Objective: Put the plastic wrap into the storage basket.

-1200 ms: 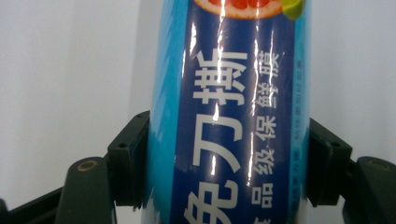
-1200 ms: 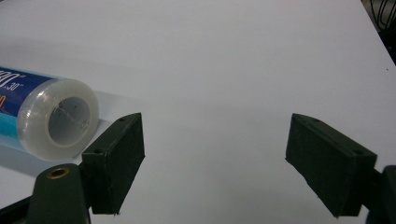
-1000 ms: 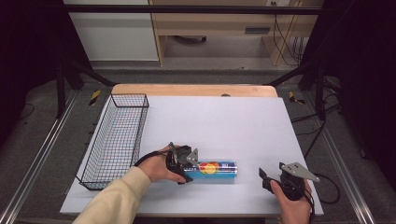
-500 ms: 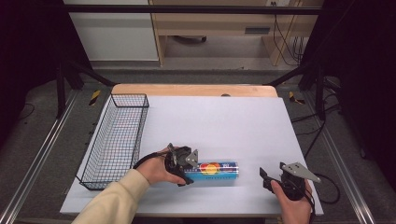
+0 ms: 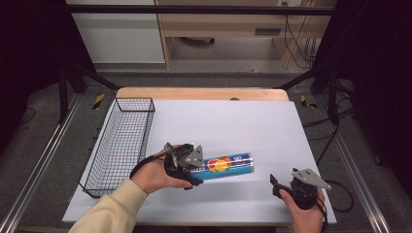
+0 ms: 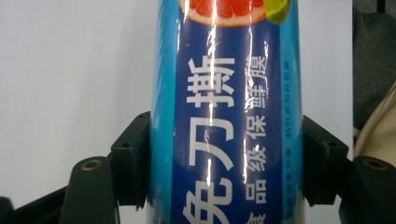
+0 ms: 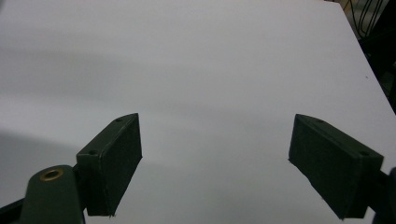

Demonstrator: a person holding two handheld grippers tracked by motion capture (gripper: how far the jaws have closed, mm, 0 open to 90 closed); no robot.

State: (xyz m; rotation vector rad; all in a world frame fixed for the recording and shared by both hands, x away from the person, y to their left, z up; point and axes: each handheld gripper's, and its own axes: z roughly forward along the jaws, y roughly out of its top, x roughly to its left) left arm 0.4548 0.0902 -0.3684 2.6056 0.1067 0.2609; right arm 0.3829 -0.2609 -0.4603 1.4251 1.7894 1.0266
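High view showed the left tongs (image 5: 194,167) clamped on one end of the blue cling-film box (image 5: 227,166), which was held just above the white surface (image 5: 233,121) beside the wire basket (image 5: 121,141), while the right tongs (image 5: 276,184), empty, had just been opening near the surface's front edge.

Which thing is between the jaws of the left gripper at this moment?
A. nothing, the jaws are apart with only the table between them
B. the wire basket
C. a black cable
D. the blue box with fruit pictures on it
D: in the left gripper view both jaws press on the sides of the blue box, and the high view shows the left gripper clamped on one end of it, beside the wire basket.
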